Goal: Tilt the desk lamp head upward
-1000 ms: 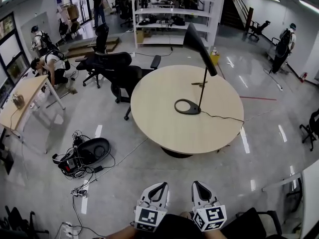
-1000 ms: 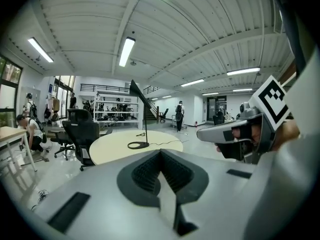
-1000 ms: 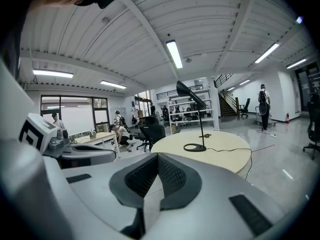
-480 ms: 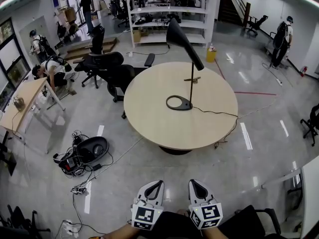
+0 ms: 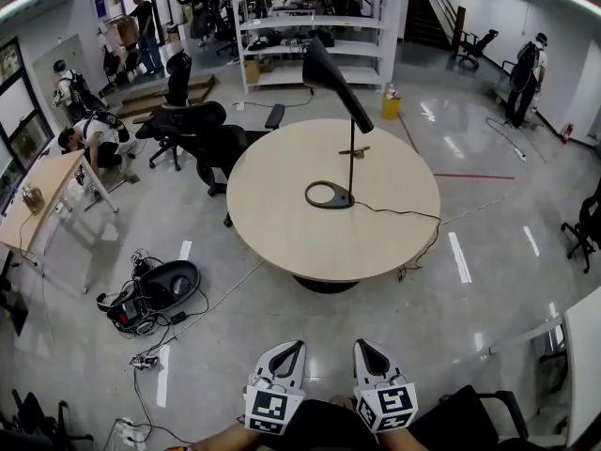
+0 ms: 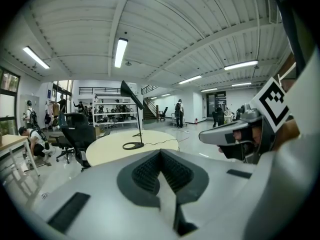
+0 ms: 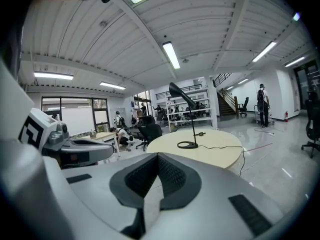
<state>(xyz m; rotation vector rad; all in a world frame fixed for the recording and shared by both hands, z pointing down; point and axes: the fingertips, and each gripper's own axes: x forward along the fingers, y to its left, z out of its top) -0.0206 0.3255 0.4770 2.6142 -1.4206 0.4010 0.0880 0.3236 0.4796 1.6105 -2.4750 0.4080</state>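
Note:
A black desk lamp stands near the middle of the round beige table (image 5: 282,233). Its ring base (image 5: 328,195) lies flat, a thin stem rises from it, and the long head (image 5: 331,71) slopes down to the right. Both gripper views show the lamp head (image 6: 129,89) (image 7: 181,95) far ahead. My left gripper (image 5: 292,347) and right gripper (image 5: 364,345) sit low at the bottom of the head view, well short of the table. Both are shut and hold nothing; the ridged pads (image 6: 150,171) (image 7: 150,176) press together.
The lamp's cord (image 5: 406,216) trails off the table's right edge. Black office chairs (image 5: 202,130) crowd the table's far left. On the floor to the left lie a black case and tangled cables (image 5: 155,294), with a wooden desk (image 5: 42,195) beyond. Shelving (image 5: 310,26) and people stand behind.
The table and lamp have drifted left and slightly up in the head view as the camera moved. Both grippers stay shut, side by side at the bottom.

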